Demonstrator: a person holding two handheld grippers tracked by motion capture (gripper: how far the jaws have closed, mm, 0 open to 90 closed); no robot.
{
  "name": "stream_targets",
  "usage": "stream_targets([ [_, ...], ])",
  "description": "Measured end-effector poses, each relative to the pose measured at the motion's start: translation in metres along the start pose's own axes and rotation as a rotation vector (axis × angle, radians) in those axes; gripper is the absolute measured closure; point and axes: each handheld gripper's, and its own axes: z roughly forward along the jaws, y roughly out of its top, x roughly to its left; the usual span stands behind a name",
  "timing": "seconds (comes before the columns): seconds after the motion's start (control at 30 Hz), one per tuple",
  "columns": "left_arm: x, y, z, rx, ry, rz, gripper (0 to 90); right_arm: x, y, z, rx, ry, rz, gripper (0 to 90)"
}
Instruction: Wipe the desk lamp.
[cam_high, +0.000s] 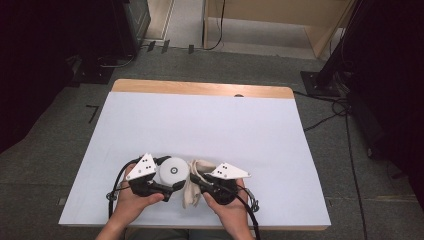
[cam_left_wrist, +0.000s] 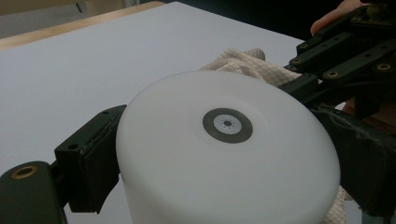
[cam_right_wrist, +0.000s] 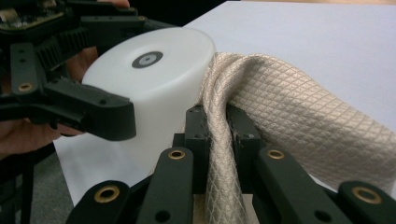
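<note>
Left claw (cam_high: 172, 186) spread wide and clamped; right claw (cam_high: 196, 178) pinched nearly closed.

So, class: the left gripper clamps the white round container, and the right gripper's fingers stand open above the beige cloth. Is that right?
Not quite. The right gripper is not open above the beige cloth: its fingers are shut on a fold of it, as the right gripper view shows. The rest holds: the left gripper clamps the white round container.
</note>
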Motion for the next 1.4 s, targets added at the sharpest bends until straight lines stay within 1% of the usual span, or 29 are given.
stream_targets([
  [0.03, 0.000, -0.001, 0.000, -0.003, -0.003, -0.008, 7.6, -0.001, -0.001, 0.001, -0.003, 0.007, 0.008, 81.1],
  [0.07, 0.001, -0.001, 0.000, -0.002, -0.008, -0.006, 7.6, -0.003, -0.003, 0.003, 0.000, 0.010, 0.017, 81.1],
  [0.1, 0.001, -0.001, 0.000, -0.001, -0.009, -0.006, 7.4, -0.005, -0.005, 0.006, 0.009, 0.014, 0.030, 81.1],
  [0.13, 0.002, -0.002, 0.000, -0.003, -0.011, -0.010, 7.3, -0.007, -0.012, 0.011, 0.031, 0.010, 0.043, 81.0],
  [0.2, 0.002, -0.002, 0.000, -0.006, -0.013, -0.014, 7.1, -0.008, -0.015, 0.012, 0.040, 0.007, 0.042, 81.0],
  [0.23, 0.002, -0.003, 0.001, -0.011, -0.020, -0.019, 7.1, -0.012, -0.023, 0.018, 0.071, 0.008, 0.060, 80.9],
  [0.27, 0.003, -0.003, 0.001, -0.010, -0.021, -0.018, 7.0, -0.015, -0.025, 0.020, 0.085, 0.014, 0.077, 80.8],
  [0.3, 0.003, -0.003, 0.001, -0.010, -0.021, -0.018, 7.0, -0.015, -0.025, 0.020, 0.085, 0.014, 0.077, 80.8],
  [0.33, 0.003, -0.003, 0.001, -0.009, -0.022, -0.017, 7.0, -0.017, -0.027, 0.022, 0.094, 0.021, 0.089, 80.7],
  [0.37, 0.002, -0.002, 0.001, -0.005, -0.020, -0.019, 7.0, -0.022, -0.031, 0.025, 0.116, 0.037, 0.127, 80.4],
  [0.47, 0.001, -0.002, 0.002, -0.004, -0.013, -0.020, 7.0, -0.024, -0.033, 0.027, 0.127, 0.038, 0.124, 80.4],
  [0.5, 0.001, -0.002, 0.002, -0.005, -0.011, -0.020, 7.0, -0.025, -0.035, 0.028, 0.143, 0.044, 0.137, 80.5],
  [0.53, 0.001, -0.002, 0.002, -0.008, -0.013, -0.023, 7.0, -0.025, -0.035, 0.028, 0.143, 0.044, 0.137, 80.5],
  [0.67, 0.004, -0.004, 0.001, -0.017, -0.036, -0.031, 6.7, -0.027, -0.036, 0.029, 0.155, 0.053, 0.165, 80.5],
  [0.7, 0.006, -0.005, 0.002, -0.021, -0.048, -0.039, 6.3, -0.027, -0.035, 0.031, 0.162, 0.052, 0.161, 80.5],
  [0.77, 0.006, -0.006, 0.003, -0.026, -0.051, -0.042, 6.3, -0.028, -0.035, 0.032, 0.166, 0.052, 0.162, 80.4],
  [1.0, 0.006, -0.007, 0.003, -0.033, -0.049, -0.046, 6.0, -0.030, -0.035, 0.033, 0.193, 0.053, 0.151, 80.4],
  [1.13, 0.002, -0.007, 0.001, -0.022, -0.024, -0.045, 5.9, -0.027, -0.031, 0.031, 0.189, 0.043, 0.134, 80.4],
  [1.17, 0.001, -0.007, 0.000, -0.015, -0.017, -0.049, 5.8, -0.026, -0.029, 0.029, 0.184, 0.047, 0.132, 80.4],
  [1.23, -0.002, -0.004, 0.000, 0.005, -0.003, -0.052, 5.5, -0.024, -0.025, 0.026, 0.171, 0.044, 0.114, 80.3],
  [1.3, -0.005, -0.002, -0.001, 0.019, 0.023, -0.042, 5.6, -0.022, -0.020, 0.021, 0.149, 0.036, 0.096, 80.3],
  [1.4, -0.011, 0.001, -0.001, 0.037, 0.063, -0.054, 5.7, -0.021, -0.015, 0.013, 0.126, 0.006, 0.065, 80.6],
])
